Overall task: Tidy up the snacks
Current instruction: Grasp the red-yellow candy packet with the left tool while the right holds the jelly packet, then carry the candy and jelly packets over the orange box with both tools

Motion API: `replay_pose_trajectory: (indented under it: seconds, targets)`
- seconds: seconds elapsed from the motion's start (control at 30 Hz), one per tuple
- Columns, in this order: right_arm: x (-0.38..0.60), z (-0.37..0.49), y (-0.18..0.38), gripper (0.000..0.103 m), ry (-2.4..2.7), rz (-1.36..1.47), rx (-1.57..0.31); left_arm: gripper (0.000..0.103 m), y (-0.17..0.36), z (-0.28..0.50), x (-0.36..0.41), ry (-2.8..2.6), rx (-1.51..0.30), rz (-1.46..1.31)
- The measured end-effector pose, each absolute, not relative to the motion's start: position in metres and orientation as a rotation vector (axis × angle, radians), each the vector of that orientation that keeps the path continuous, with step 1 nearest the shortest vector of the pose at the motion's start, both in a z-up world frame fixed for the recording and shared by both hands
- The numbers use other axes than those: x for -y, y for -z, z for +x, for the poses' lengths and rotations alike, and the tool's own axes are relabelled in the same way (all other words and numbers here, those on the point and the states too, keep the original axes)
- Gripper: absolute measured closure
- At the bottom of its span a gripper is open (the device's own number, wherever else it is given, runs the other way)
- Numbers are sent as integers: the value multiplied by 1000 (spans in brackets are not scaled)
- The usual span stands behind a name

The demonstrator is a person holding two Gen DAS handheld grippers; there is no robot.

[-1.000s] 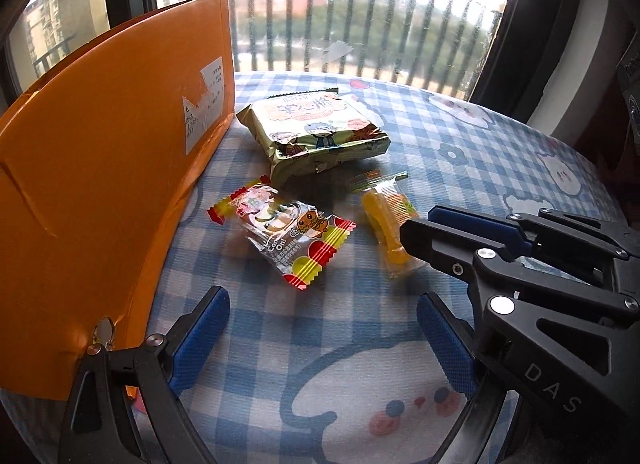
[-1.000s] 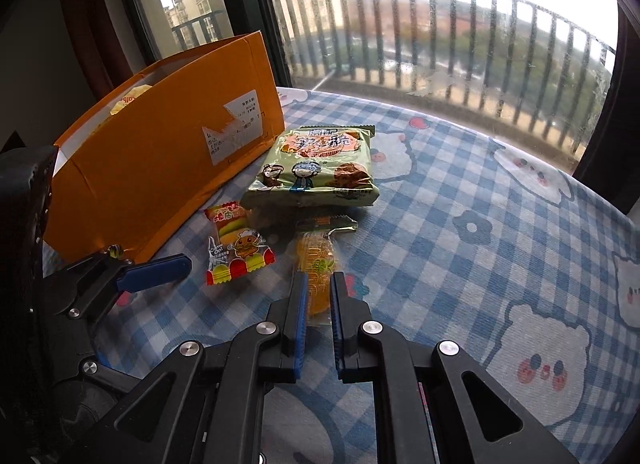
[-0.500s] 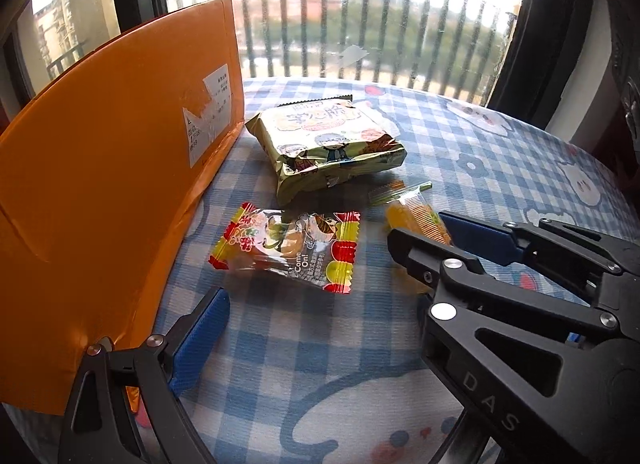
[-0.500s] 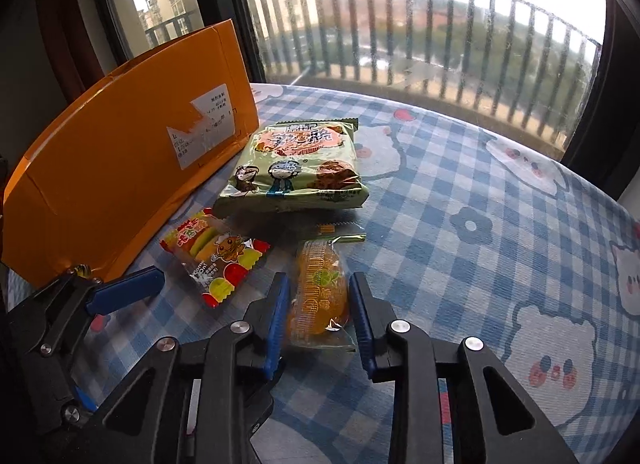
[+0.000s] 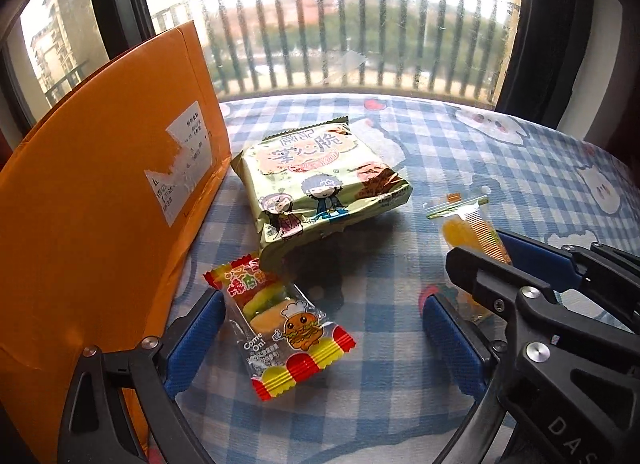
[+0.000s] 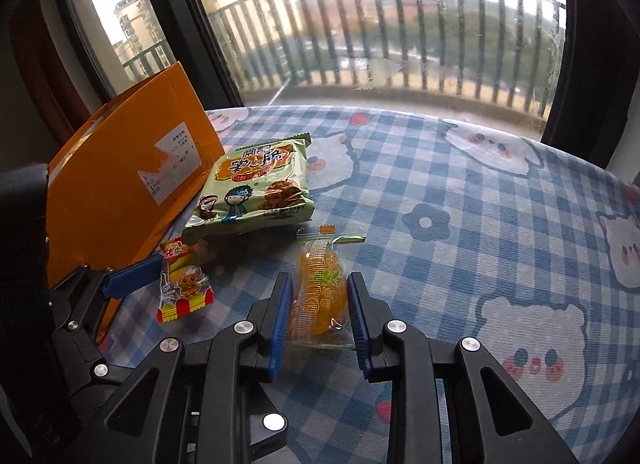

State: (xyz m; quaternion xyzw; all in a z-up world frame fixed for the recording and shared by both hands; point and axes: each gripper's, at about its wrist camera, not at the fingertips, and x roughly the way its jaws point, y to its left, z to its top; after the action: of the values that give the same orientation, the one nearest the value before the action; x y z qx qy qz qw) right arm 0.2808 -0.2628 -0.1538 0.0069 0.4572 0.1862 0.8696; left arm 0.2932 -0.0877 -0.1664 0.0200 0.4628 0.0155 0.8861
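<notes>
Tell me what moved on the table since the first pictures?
The right tool opened its jaws and slid forward around the orange jelly candy in its clear wrapper, pads beside it, not clearly squeezing. The left tool, jaws just opening wider, moved up so the red-and-yellow burger gummy packet lies between its fingers. The green crisp-noodle bag and tall orange cardboard box stayed put.

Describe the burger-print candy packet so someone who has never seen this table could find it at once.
Start at the tall orange box standing on the blue checked tablecloth. Beside its near end lies the burger-print candy packet, just in front of the big green snack bag. Unlike the green bag and the orange jelly pouch, it is clear with red-and-yellow striped ends and a cartoon burger.
</notes>
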Motion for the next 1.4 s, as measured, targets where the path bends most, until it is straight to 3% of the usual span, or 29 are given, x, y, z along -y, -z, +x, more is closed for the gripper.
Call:
replay_pose_trajectory:
  seconds: [0.23, 0.3, 0.4, 0.47, 0.53, 1.4]
  targets:
    - [269, 279, 150, 72, -374, 10, -940, 4, 168, 297, 86, -11, -923, 32]
    - [268, 279, 150, 72, -379, 14, -940, 13, 167, 295, 84, 9, -923, 4]
    - [267, 279, 148, 72, -390, 18, -939, 34, 164, 290, 85, 25, -912, -9]
    - [263, 279, 148, 72, -384, 9, -938, 55, 162, 286, 85, 32, -907, -11]
    - [261, 278, 149, 72, -380, 5, -940, 64, 161, 283, 86, 39, -904, -7]
    - [240, 207, 139, 72, -304, 30, -931, 69, 145, 217, 76, 112, -902, -30]
